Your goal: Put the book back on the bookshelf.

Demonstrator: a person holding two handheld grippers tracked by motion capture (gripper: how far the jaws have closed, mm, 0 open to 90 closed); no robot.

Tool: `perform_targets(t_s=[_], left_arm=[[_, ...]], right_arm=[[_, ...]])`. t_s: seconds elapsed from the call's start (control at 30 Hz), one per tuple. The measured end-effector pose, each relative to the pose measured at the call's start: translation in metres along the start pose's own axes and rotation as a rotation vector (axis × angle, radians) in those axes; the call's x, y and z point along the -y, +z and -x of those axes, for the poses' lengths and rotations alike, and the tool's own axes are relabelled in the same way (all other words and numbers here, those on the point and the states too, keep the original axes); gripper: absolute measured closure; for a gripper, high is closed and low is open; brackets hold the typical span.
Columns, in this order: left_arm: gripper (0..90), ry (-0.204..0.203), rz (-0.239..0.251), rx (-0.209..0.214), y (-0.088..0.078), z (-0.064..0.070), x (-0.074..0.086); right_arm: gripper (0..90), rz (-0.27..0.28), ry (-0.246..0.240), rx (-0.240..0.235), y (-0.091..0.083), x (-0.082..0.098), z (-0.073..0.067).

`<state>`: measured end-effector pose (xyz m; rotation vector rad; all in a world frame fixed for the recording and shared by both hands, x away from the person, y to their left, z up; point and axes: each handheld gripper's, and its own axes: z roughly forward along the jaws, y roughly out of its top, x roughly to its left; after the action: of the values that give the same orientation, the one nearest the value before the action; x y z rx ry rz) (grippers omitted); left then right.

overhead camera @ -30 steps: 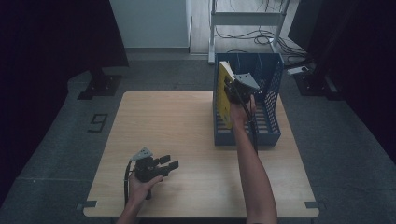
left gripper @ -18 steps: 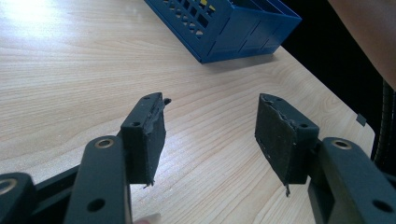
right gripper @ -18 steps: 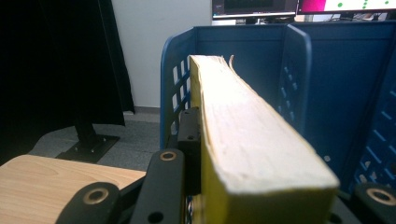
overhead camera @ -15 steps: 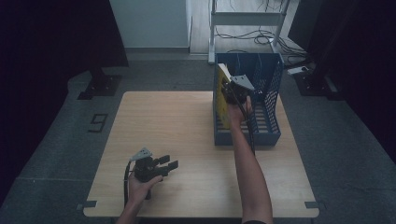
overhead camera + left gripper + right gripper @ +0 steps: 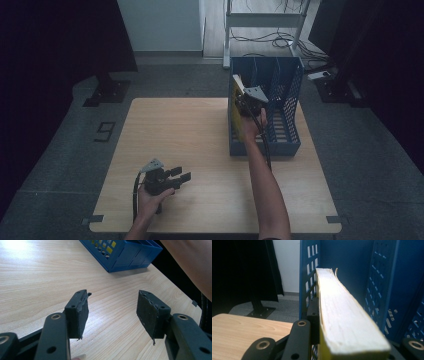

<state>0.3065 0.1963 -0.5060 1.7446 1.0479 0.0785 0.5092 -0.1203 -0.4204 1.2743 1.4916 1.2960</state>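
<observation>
1. Right tool [image 5: 248,95] pinches a yellow book [image 5: 342,315] in the blue rack's [image 5: 287,107] left slot; its lower part is hidden.
2. Left tool [image 5: 112,312], jaws spread and empty, rests on the table [image 5: 200,130], well apart from the rack.

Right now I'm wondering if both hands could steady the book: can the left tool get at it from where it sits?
Probably not. The left tool rests open at the table's near edge, while the yellow book sits in the blue file rack across the table, gripped by the right tool.
</observation>
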Motion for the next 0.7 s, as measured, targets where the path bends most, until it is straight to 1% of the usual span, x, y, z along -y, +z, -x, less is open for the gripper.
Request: perform_targets(t_s=[0.1, 0.27, 0.33, 0.7], left_arm=[[42.6, 0.004, -0.006, 0.002, 0.001, 0.001, 0.000], [42.6, 0.010, -0.011, 0.005, 0.003, 0.004, 0.001], [42.5, 0.015, -0.015, 0.007, 0.003, 0.005, 0.001], [42.1, 0.012, -0.014, 0.008, 0.002, 0.004, 0.001]], right_arm=[[73.6, -0.011, -0.005, -0.004, -0.004, 0.000, 0.000], [72.0, -0.050, -0.013, -0.021, -0.012, 0.001, 0.001], [72.1, -0.053, -0.017, -0.026, -0.014, 0.002, 0.002], [70.6, -0.095, -0.006, -0.038, -0.016, 0.000, 0.004]])
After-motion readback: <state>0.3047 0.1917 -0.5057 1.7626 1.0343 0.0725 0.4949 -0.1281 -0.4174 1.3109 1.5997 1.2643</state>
